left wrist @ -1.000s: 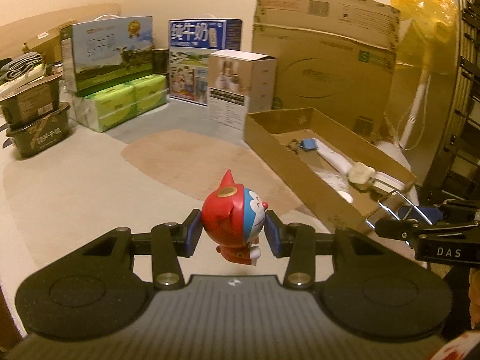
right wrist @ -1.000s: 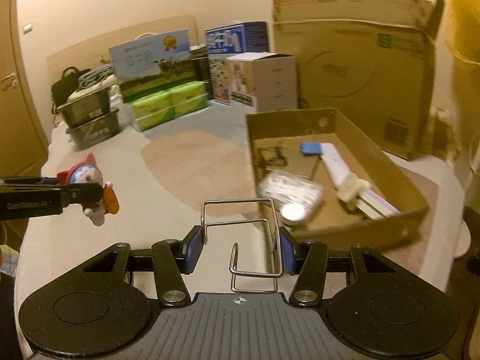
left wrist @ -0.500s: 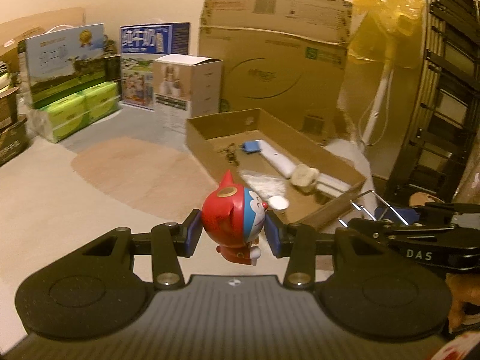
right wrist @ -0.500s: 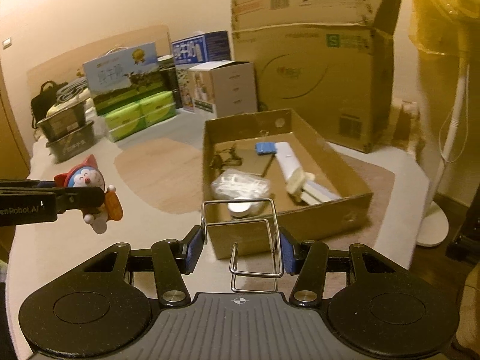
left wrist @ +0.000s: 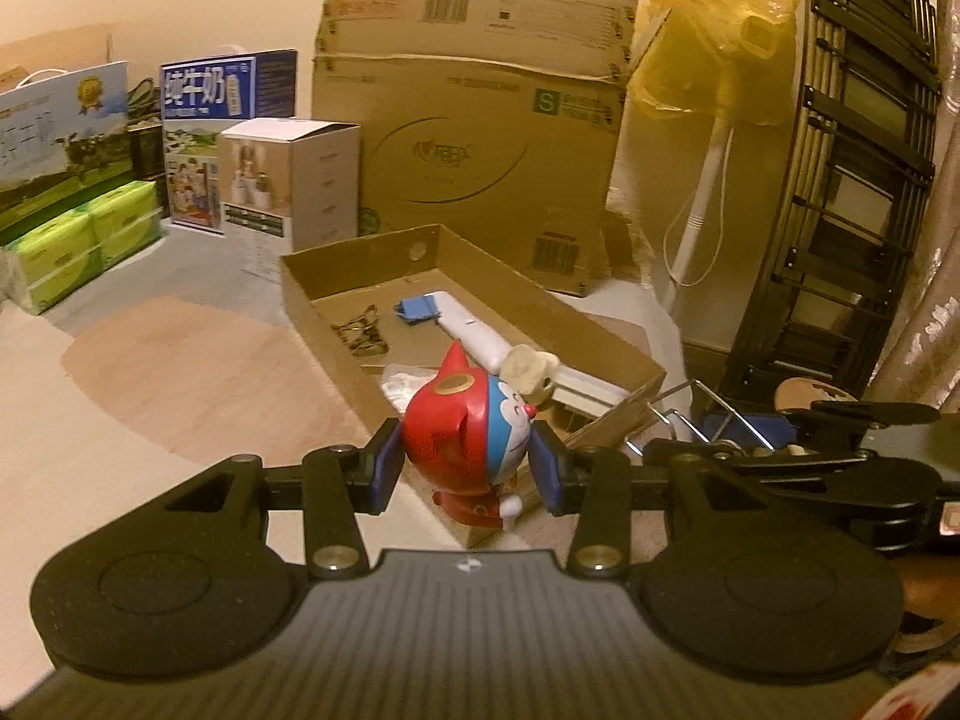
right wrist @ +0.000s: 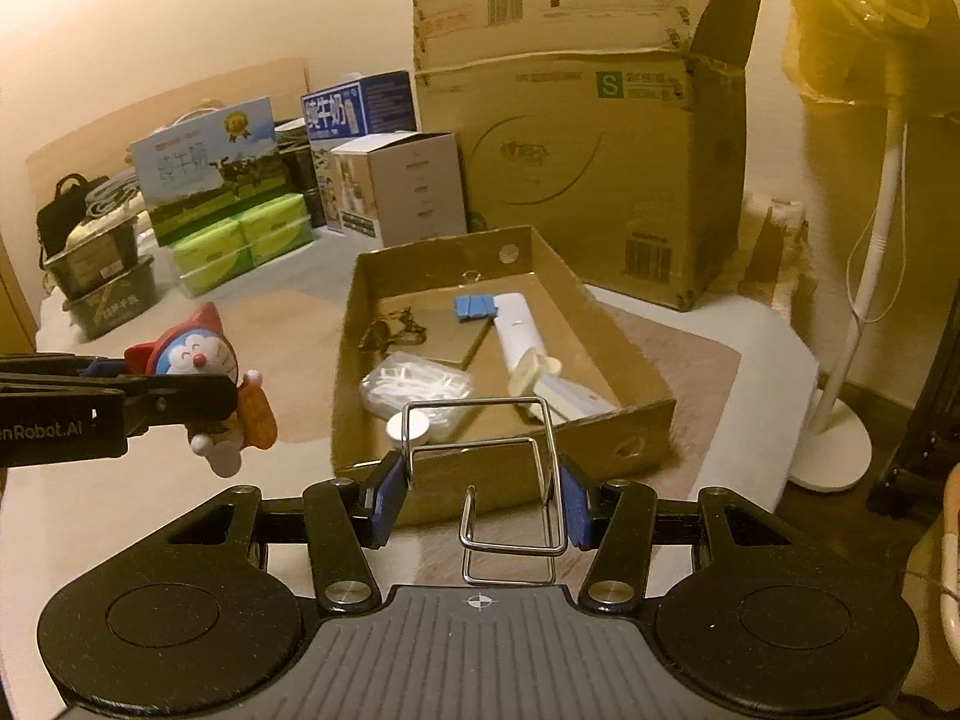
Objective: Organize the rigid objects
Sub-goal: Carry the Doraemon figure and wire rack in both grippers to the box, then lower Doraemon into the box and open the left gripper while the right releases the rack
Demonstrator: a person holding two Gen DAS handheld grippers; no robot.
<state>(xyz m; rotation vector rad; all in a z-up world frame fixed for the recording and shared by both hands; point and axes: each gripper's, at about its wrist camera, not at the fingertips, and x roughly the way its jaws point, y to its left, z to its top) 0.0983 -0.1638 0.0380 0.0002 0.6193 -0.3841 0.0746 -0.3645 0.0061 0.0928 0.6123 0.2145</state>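
Item 1. Toy figure (left wrist: 465, 438): red and blue, cat-faced. It is gripped across its body by the left claw (left wrist: 465, 462), both pads pressed to its sides, and is carried upright in the air at the near left corner of the shallow cardboard box (right wrist: 624, 426). The side grip is judged to leave the base free, so the figure can be set down standing.

Item 2. Wire rack (right wrist: 498, 468): bent metal rod, open frame. It is clamped between the pads of the right claw (right wrist: 480, 495), held by its two side rails just in front of the box's near wall and not touching it. The rails are judged the only firm hold on so thin a frame.

Item 3. Shallow cardboard box: set on the pale covered surface (right wrist: 762, 336), whose kind cannot be told. Already held inside are a white handled tool (right wrist: 522, 330) with a blue part, a plastic bag of white sticks (right wrist: 414, 387), a small round white disc (right wrist: 411, 427) and a dark tangle (right wrist: 393, 327) near the far left corner.

Status: both items are judged to be in transit to the box; neither is yet inside it.

Background: a large carton (right wrist: 570, 168) and milk boxes (right wrist: 354, 108) behind; a fan stand (right wrist: 840, 372) to the right.
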